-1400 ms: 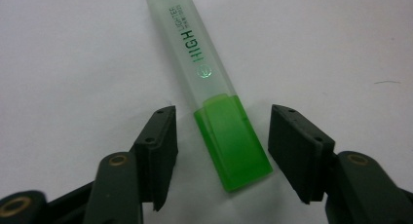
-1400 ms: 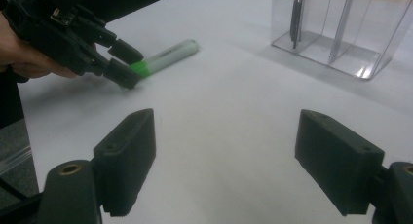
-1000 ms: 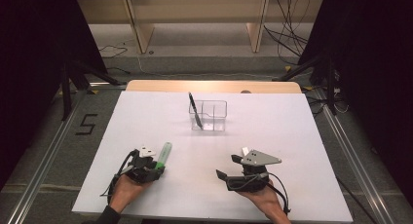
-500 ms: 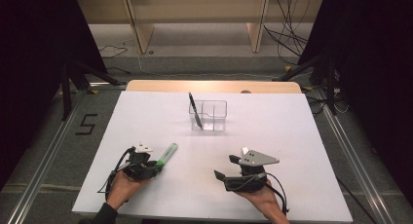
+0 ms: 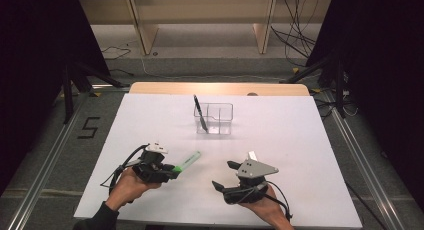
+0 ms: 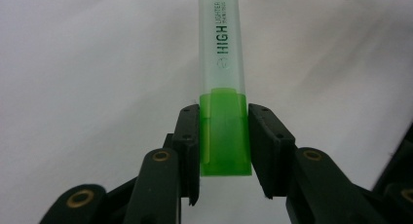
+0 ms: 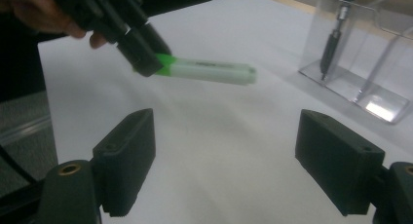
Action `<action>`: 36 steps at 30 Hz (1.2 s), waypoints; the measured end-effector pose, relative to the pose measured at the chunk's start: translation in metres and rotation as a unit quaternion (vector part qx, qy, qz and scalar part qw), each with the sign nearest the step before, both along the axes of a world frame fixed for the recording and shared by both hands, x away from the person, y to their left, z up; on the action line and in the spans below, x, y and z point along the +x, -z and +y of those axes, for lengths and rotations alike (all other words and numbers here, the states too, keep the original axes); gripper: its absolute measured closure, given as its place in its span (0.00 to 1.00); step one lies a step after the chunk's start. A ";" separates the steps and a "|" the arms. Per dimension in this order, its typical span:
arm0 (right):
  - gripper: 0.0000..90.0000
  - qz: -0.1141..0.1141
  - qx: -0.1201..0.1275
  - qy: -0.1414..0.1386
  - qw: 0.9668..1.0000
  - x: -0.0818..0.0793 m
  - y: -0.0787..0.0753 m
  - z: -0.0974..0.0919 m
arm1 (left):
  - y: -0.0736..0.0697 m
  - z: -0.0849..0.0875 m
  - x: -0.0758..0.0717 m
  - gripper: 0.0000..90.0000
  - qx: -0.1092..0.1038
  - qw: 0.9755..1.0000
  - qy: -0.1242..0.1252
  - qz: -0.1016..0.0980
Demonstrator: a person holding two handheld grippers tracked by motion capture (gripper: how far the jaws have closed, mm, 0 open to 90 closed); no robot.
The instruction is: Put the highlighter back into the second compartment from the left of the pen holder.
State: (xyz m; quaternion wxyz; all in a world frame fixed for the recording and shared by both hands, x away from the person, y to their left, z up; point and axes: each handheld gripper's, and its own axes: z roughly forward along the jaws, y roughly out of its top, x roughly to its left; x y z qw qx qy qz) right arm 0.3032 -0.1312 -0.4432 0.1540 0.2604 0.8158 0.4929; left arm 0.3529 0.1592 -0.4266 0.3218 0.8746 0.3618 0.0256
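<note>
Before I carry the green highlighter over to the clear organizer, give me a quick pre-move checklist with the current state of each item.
1. Left gripper grip: fingers press both sides of the highlighter at its green cap end: ok.
2. Highlighter off the table: the right gripper view shows it in the air: ok.
3. Path to the organizer: bare table between them: ok.
4. Free compartment: a black pen leans in the left one; the others look empty: ok.
5. Right gripper out of the way: open, low, to the side of the path: ok.
6. Grip firm enough for the carry: cannot tell.
</note>
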 end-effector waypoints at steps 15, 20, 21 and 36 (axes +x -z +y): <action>0.28 -0.154 -0.130 -0.044 0.978 -0.029 0.001 0.027 | -0.017 -0.054 0.002 0.74 0.037 0.992 0.117 0.040; 0.32 -0.218 -0.197 -0.035 0.955 -0.036 0.009 0.035 | -0.022 -0.068 0.005 0.74 0.043 0.988 0.143 0.050; 0.32 -0.230 -0.212 -0.031 0.949 -0.038 0.011 0.036 | -0.023 -0.070 0.005 0.74 0.044 0.987 0.146 0.050; 0.55 -0.367 -0.357 -0.022 0.859 -0.049 0.040 0.058 | -0.022 -0.072 -0.001 0.74 0.038 0.986 0.153 0.055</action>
